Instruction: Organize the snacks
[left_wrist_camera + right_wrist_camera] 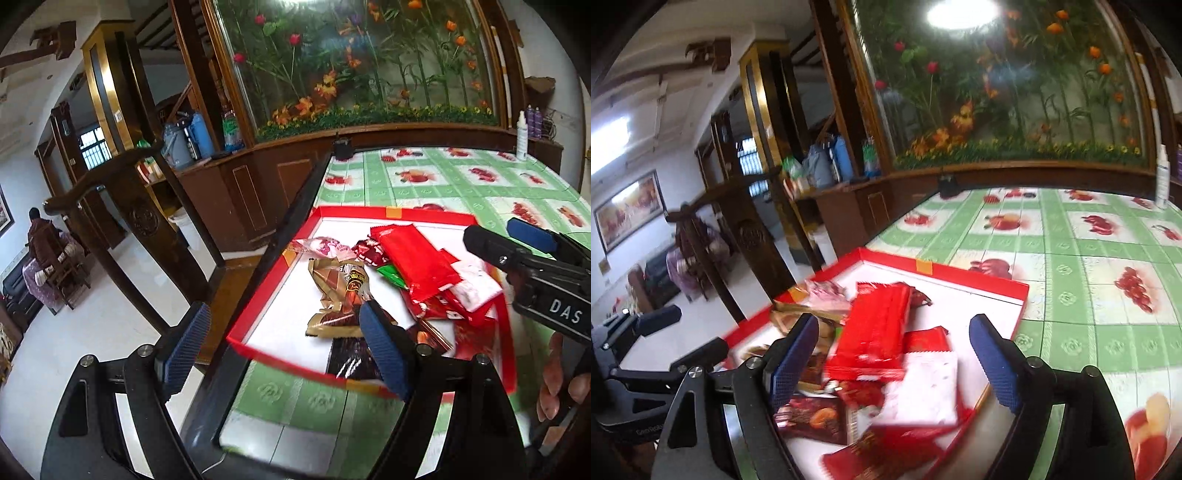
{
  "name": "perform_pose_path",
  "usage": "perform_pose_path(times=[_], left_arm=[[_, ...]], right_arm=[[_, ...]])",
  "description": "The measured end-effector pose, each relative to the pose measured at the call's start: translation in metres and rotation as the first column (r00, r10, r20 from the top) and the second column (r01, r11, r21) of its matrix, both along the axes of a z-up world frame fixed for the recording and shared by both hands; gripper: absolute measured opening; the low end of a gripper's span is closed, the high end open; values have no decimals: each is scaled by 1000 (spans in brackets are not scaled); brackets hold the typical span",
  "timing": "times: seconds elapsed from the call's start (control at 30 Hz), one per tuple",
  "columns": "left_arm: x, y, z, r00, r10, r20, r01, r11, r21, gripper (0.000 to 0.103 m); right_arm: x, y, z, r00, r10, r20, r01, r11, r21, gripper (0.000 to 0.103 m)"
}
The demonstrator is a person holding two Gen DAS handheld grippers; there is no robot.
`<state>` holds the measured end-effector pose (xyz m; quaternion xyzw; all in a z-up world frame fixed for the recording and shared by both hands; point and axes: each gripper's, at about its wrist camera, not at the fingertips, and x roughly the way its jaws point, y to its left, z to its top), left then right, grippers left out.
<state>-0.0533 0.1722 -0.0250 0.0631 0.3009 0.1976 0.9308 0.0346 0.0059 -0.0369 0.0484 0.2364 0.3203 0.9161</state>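
Note:
A shallow red box [391,213] with a white floor lies at the table's left edge and holds several snack packets. Among them are a long red packet [413,254], a gold-brown one [340,295] and a pink one [325,247]. My left gripper [284,314] stands open over the box's near left corner with nothing between its pads. My right gripper [894,325] hangs open above the pile. The long red packet [875,332] lies blurred below its gap, clear of both pads. A white-and-red packet [923,387] and a dark brown one [816,417] lie nearer. The right gripper [498,232] also shows in the left wrist view, and the left gripper [683,336] in the right wrist view.
The table wears a green cloth with fruit prints [1089,295]. A white spray bottle [522,136] stands at its far right and a small black object [341,147] at its far left corner. A wooden chair back [122,173] rises left of the table. A hand [554,376] holds the right gripper.

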Motion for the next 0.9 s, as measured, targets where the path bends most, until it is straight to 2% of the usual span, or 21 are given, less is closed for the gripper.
perform_pose_path(times=[0.13,0.23,0.3,0.43,0.53,0.6,0.77,0.9], left_arm=[[-29,-2,17,998,-14,63,16,999,-31,84],[-52,-5,28,994,-34,106,39,998,-51,88],[-66,-7,35,991,-31,132,35,999,-33,88],[-96,-12,47,983,-14,182,10,1000,24,88],[-121,-9,55,975,-37,220,38,999,-3,90],[-137,-7,60,969,-37,244,43,999,-18,103],[-160,-2,63,948,-43,316,51,998,-19,103],[-158,2,64,950,-21,312,34,999,-36,103]], right_arm=[[-41,-15,20,998,-43,43,40,997,59,98],[-77,-13,38,990,-58,126,56,998,21,101],[-107,-10,50,981,-57,188,59,998,-5,102],[-140,-10,64,979,-98,177,101,995,-10,103],[-161,-15,67,979,-146,142,150,988,-19,103],[-182,-21,69,972,-161,171,165,986,-15,103],[-211,-38,69,953,-219,212,218,976,26,103],[-215,-41,68,945,-231,229,224,973,60,103]])
